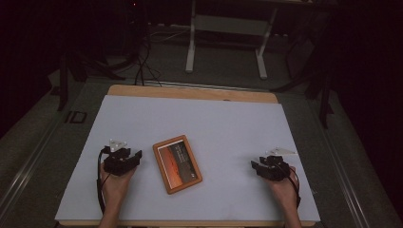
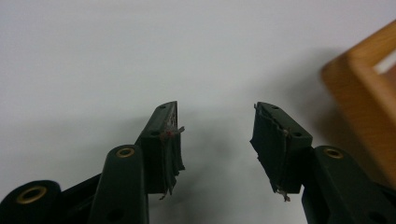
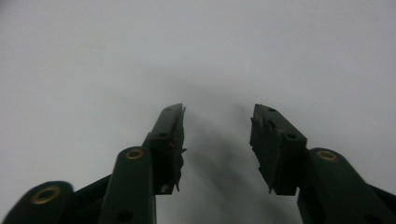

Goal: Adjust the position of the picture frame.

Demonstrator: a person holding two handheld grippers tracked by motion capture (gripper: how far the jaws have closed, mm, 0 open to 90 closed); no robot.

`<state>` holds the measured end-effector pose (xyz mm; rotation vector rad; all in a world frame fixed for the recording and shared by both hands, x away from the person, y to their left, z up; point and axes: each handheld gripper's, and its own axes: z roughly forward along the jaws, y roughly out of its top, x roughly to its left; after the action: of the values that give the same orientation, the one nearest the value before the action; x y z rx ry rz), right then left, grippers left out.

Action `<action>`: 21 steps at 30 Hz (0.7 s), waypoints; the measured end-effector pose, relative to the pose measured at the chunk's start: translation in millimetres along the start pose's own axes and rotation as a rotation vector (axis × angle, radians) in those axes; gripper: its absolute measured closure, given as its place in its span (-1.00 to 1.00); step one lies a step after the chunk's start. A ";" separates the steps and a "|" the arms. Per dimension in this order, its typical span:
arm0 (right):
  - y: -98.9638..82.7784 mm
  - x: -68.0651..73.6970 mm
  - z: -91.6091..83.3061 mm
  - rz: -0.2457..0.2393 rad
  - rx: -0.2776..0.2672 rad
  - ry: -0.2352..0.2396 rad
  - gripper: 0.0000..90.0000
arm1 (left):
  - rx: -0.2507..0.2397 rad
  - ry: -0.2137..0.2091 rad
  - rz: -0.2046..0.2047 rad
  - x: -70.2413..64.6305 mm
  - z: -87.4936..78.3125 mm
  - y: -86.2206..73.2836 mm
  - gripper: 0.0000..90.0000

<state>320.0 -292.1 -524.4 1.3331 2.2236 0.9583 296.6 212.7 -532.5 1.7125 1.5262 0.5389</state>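
Picture frame (image 1: 177,164), wooden rim, dark orange print: lower centre of high view, flat on table (image 1: 214,118), tilted. Left claw (image 1: 124,159): lower left, just beside frame, jaws apart, nothing between. Right claw (image 1: 266,167): lower right, well apart from frame, jaws apart, nothing between. Frame corner at right edge of left gripper view.

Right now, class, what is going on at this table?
A person sits at a table covered by a white sheet, a two-jaw gripper in each hand. The left gripper and the right gripper both rest low over the sheet with jaws apart and nothing between them. A wooden-framed picture lies flat between the hands, closer to the left gripper and touched by neither. Nothing is being held at this moment.
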 end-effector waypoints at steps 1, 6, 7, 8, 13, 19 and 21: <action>0.6 1.3 -0.3 0.000 -0.004 0.001 0.24 | 0.000 -0.008 0.001 -0.1 -0.3 0.2 0.13; 1.6 4.2 -0.7 0.001 -0.006 0.004 0.25 | 0.007 -0.036 0.008 -0.9 -2.4 0.2 0.18; 1.7 4.7 -0.9 0.000 -0.005 0.006 0.24 | 0.007 -0.042 0.011 -1.0 -2.6 0.1 0.18; 1.9 5.2 -1.2 -0.003 -0.005 0.005 0.22 | 0.006 -0.043 0.017 -1.2 -2.7 0.1 0.19; 2.7 7.3 -0.8 -0.003 -0.001 0.018 0.21 | -0.011 -0.077 0.036 -4.1 -5.6 0.7 0.21; 3.5 18.8 3.8 -0.041 0.016 0.042 0.26 | -0.014 -0.129 0.041 -7.3 -9.0 2.2 0.22; 5.3 23.9 3.2 -0.055 0.009 0.051 0.31 | -0.008 -0.125 0.079 -10.6 -10.7 3.7 0.24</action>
<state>313.8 -268.3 -522.2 1.2574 2.2931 0.9738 288.9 205.3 -521.3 1.7727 1.3714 0.4684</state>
